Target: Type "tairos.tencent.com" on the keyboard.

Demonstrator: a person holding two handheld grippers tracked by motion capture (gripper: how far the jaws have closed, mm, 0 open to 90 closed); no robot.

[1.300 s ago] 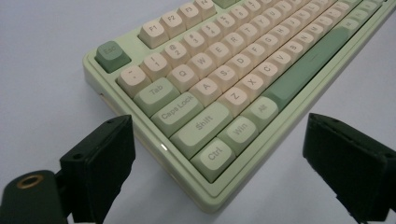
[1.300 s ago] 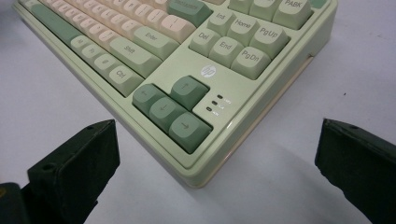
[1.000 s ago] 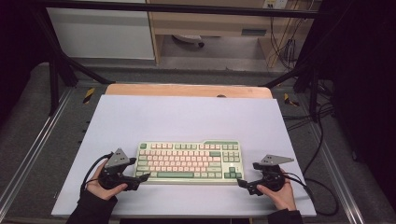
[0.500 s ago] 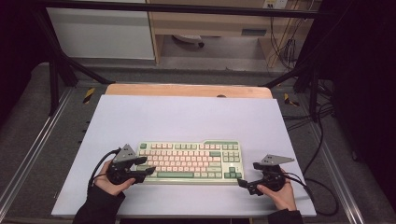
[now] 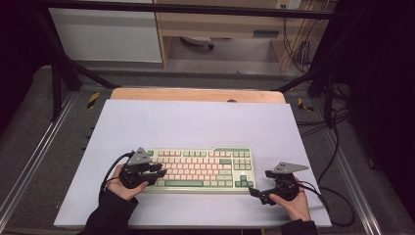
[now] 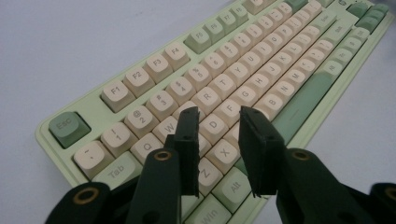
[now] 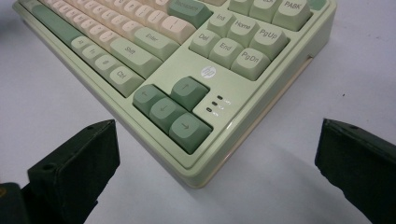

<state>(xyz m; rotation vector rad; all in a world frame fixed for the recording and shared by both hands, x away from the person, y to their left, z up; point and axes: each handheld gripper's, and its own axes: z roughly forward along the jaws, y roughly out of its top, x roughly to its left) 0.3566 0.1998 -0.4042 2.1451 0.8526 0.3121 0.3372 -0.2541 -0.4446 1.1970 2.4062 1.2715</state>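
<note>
A pale green keyboard [image 5: 200, 169] with cream and green keys lies flat near the front of the white table top [image 5: 195, 122]. My left gripper [image 5: 159, 171] hovers over its left end. In the left gripper view the two black jaws [image 6: 219, 116] stand a narrow gap apart above the letter keys near S, D and X; they have just been closing, with nothing between them. My right gripper [image 5: 254, 192] rests by the keyboard's front right corner. Its jaws [image 7: 217, 128] are spread wide either side of the corner by the arrow keys [image 7: 170, 109], not touching it.
A wooden board [image 5: 195, 94] edges the table's far side. Cables [image 5: 337, 196] trail off to the right of the table. Metal rails [image 5: 29, 166] run along the left side, and black frame bars cross behind.
My left gripper has moved right, from beside the keyboard's left edge to over its left keys, and its jaws have narrowed. The right gripper has stayed put.
</note>
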